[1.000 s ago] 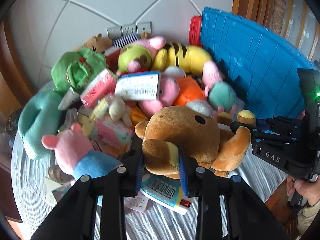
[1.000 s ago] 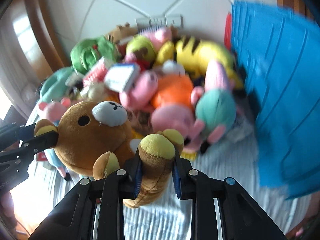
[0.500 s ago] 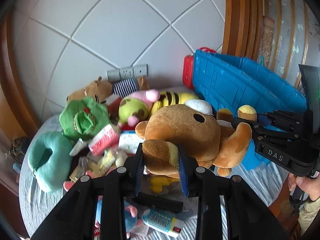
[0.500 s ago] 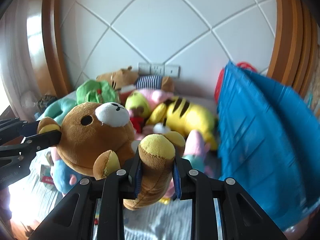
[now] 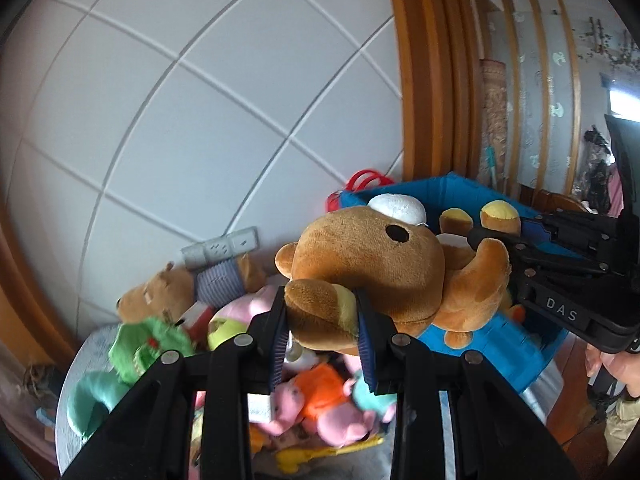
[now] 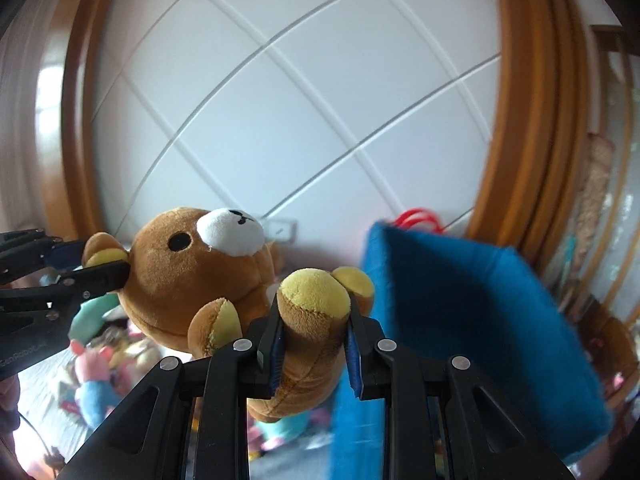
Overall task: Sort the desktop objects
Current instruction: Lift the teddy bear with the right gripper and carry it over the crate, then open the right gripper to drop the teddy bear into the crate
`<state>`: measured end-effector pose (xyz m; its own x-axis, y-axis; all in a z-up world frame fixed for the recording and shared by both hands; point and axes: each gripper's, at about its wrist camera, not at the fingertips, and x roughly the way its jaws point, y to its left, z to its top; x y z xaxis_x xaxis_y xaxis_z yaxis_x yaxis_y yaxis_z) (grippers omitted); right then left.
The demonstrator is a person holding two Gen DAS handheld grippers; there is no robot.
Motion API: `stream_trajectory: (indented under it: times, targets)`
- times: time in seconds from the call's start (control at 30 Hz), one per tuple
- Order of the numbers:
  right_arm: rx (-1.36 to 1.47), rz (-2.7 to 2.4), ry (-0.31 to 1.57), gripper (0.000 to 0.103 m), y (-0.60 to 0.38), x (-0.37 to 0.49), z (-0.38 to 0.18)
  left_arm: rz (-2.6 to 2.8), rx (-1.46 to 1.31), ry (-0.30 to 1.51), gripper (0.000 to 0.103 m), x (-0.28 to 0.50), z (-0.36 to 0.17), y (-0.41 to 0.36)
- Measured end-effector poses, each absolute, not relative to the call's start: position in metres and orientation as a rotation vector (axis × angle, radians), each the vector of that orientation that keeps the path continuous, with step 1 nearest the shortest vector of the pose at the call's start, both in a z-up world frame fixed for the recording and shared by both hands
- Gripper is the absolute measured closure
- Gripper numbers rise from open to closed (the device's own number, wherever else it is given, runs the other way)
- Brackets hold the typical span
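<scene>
Both grippers are clamped on one brown teddy bear (image 5: pixel 372 264), which hangs in the air between them above the table. Closest to the lens, the left gripper (image 5: pixel 322 320) pinches the bear's ear, and the right gripper (image 6: pixel 314 322) squeezes a leg just below its yellow foot pad. Sharing the load likely keeps the floppy toy level while it is carried toward the blue bin (image 6: pixel 460 300) just beside it. Only the left camera shows what lies beneath: a heap of soft toys (image 5: pixel 316 392) on the table, with the bin's open rim behind the bear. Only the right camera shows the bear's white snout and the bin's tall blue wall. Farthest back is a white tiled wall (image 6: pixel 304 92).
</scene>
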<state>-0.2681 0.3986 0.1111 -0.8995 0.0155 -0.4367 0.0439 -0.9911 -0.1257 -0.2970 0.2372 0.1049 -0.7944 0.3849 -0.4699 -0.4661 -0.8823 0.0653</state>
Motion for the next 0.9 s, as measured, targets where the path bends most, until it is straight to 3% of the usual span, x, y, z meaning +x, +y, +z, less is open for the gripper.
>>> stream_trajectory:
  times: [0.23,0.47,0.63,0.9]
  targets:
    - [0.770,-3.186,0.207,0.079,0.502,-0.262,0.121,2.435,-0.626,0.290,0.073,-0.316,0.113,0.360]
    - [1.055,-3.189,0.135,0.078,0.593,-0.275,0.064,2.278,-0.821,0.334,0.073,-0.338,0.056,0.460]
    - [1.213,-3.121,0.104,0.078,0.626,-0.285,0.023,2.223,-0.949,0.383,0.073,-0.347,0.018,0.493]
    - [1.266,-3.086,0.042,0.078,0.647,-0.287,0.001,2.218,-0.990,0.417,0.073,-0.349,0.002,0.504]
